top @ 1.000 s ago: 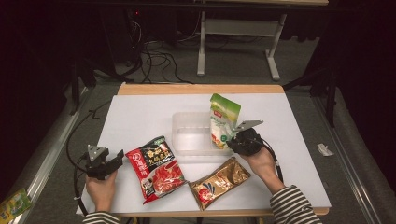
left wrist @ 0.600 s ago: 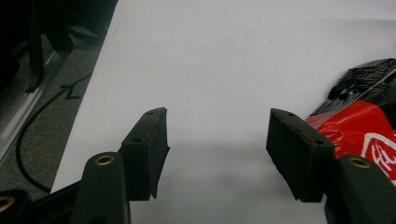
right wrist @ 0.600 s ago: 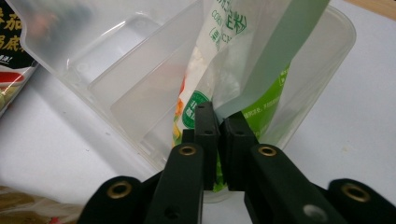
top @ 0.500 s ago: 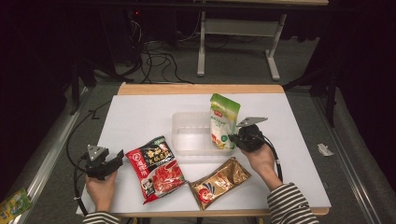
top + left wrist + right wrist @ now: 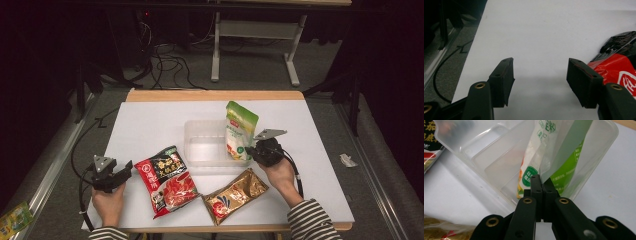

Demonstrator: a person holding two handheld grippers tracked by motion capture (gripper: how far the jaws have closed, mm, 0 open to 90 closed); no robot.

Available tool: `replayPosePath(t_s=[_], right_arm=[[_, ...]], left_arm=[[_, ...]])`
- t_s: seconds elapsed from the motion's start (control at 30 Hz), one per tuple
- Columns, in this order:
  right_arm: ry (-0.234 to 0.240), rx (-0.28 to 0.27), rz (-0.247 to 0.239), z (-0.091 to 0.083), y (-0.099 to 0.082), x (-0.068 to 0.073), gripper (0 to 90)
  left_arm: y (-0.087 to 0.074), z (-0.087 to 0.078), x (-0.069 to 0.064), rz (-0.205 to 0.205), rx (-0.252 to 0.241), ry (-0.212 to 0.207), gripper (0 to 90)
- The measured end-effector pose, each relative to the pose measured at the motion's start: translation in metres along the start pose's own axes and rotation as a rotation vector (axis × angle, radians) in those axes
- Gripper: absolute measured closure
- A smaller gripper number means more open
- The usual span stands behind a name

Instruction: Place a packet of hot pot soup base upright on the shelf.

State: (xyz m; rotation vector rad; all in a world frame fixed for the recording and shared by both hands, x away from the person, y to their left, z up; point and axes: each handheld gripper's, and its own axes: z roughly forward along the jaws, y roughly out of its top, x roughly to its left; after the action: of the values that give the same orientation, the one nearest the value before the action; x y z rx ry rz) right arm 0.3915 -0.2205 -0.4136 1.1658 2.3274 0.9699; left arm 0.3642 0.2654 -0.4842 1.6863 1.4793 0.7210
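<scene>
The green bag [image 5: 240,131] stands up in the clear box [image 5: 202,146], at its right end, leaning a little. The right gripper [image 5: 541,185] has just closed, and its fingers now pinch the bag's lower edge tight. A second ago the bag stood the same way while the fingers were still closing on it. So the bag looks ready to be moved or set down flat. The red bag [image 5: 166,180] and gold bag [image 5: 235,194] lie on the desk [image 5: 150,125]. The left gripper [image 5: 540,80] waits beside the red bag, fingers apart, holding nothing.
</scene>
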Motion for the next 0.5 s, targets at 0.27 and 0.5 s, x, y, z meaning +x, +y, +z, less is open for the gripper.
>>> replayPosePath(t_s=[0.27,0.5], right_arm=[[0.006,-0.116,0.030,-0.017,-0.014,-0.002,80.6],[-0.037,-0.232,0.093,-0.039,-0.028,-0.010,65.2]], left_arm=[[0.000,0.000,0.000,0.000,-0.001,0.000,39.1],[-0.001,-0.001,0.000,-0.002,-0.017,0.003,38.6]])
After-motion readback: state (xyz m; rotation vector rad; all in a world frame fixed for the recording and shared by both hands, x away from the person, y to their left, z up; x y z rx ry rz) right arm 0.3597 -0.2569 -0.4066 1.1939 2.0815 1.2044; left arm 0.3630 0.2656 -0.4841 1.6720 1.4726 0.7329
